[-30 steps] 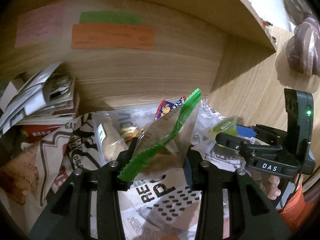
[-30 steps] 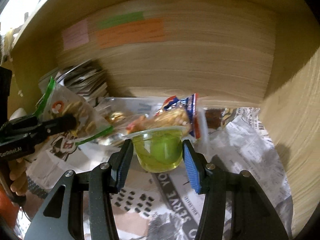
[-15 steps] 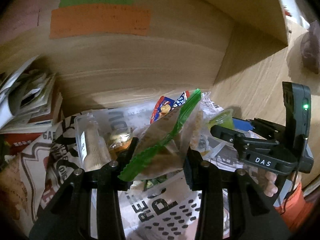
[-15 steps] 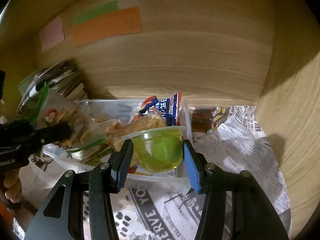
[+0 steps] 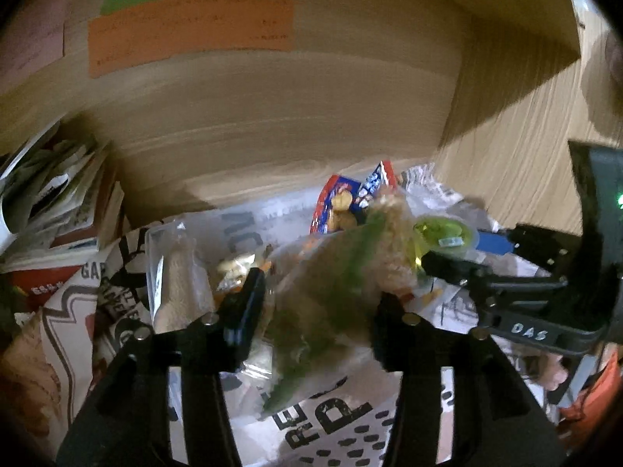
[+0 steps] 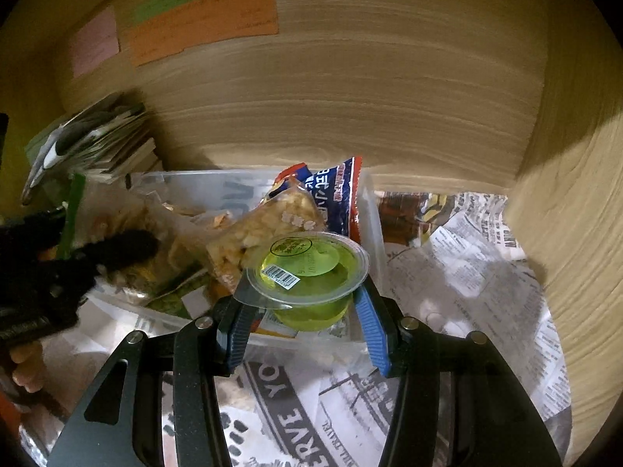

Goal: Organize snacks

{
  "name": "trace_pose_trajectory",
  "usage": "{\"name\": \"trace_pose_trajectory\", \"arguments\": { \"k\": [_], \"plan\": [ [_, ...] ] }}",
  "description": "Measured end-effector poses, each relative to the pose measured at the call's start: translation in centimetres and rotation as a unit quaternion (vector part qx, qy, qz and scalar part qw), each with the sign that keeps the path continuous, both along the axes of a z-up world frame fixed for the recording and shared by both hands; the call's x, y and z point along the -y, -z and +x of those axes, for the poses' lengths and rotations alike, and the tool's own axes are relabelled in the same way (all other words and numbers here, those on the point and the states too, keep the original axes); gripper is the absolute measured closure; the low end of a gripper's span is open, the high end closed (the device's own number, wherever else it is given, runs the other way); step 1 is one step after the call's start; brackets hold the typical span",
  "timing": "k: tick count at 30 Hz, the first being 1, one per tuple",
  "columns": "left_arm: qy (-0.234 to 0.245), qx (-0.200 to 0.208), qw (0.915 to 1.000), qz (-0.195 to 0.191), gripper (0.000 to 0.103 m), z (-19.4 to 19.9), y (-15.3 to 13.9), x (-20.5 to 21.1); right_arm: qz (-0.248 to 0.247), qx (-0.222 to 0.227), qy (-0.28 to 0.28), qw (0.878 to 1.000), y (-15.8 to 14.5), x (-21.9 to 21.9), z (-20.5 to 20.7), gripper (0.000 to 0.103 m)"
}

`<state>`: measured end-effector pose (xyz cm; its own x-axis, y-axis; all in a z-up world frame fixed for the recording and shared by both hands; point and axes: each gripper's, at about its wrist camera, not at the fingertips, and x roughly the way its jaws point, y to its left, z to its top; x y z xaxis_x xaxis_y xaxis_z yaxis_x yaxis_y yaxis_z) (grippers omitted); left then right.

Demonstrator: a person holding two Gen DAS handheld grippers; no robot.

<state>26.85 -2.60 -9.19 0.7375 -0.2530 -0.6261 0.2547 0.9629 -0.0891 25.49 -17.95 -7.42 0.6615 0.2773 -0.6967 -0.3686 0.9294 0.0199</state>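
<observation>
**Over the bin: bag in left tongs, jelly cup in right**

Between my left tongs (image 5: 317, 311), left view, sits the zip bag (image 5: 331, 292), clear with a green strip; it's blurred, and I can't tell if the fingers are pinching it or have let go. It hangs over the clear bin (image 5: 163, 257), which holds a pale packet (image 5: 181, 272) and a red-blue chip bag (image 5: 350, 202) at the back. My right tongs (image 5: 463, 251) come in from the right with the jelly cup (image 5: 446, 233) just beside the bag's top. Newspaper (image 5: 338, 416) lies under everything. Sticky notes (image 5: 187, 31) on the wood back wall, stacked papers (image 5: 58, 202) at left.

Right view: my right tongs (image 6: 301, 321) pinch the jelly cup (image 6: 307, 272) between blue pads (image 6: 370, 327), cup tilted, lid toward the camera, barcode showing. It is over the bin's (image 6: 370, 218) near right corner. Inside: a cracker pack (image 6: 268, 225) and the chip bag (image 6: 331, 190). Left tongs (image 6: 97, 245) at left with the zip bag (image 6: 128, 233) over the bin. Newspaper (image 6: 467, 272) lines the shelf.
</observation>
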Motion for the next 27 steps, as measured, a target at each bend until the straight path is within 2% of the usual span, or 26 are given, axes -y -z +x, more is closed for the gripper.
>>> {"name": "trace_pose_trajectory", "arguments": {
  "k": [1,3,5,8,13,20,27],
  "plan": [
    [-0.001,-0.001,1.0000,0.002,0.042,-0.1,0.0,0.0,0.001,-0.001,-0.001,1.000,0.0,0.0,-0.1,0.056],
    [0.003,-0.006,1.0000,0.000,0.038,-0.5,0.1,0.1,-0.001,-0.002,-0.004,1.000,-0.2,0.1,-0.5,0.056],
    [0.011,-0.021,0.9997,-0.007,0.033,-0.8,0.0,0.0,-0.001,0.003,-0.007,1.000,-0.5,0.1,-1.1,0.050],
    [0.007,-0.018,0.9997,-0.015,0.031,-1.8,-0.7,-0.4,0.005,0.018,-0.008,1.000,-1.3,0.4,-1.9,0.044],
    [-0.012,0.000,0.9994,-0.032,0.031,-3.3,-2.4,-1.3,0.009,0.060,-0.010,0.998,-3.7,0.5,-4.0,0.042],
    [-0.059,0.071,0.9941,-0.056,0.031,-7.7,-6.5,-3.4,0.031,0.119,-0.019,0.992,-7.3,0.5,-7.9,0.041],
    [-0.084,0.157,0.9825,-0.054,0.031,-13.9,-10.7,-4.2,0.070,0.167,-0.028,0.983,-10.2,0.7,-12.2,0.041]
  ]
}}
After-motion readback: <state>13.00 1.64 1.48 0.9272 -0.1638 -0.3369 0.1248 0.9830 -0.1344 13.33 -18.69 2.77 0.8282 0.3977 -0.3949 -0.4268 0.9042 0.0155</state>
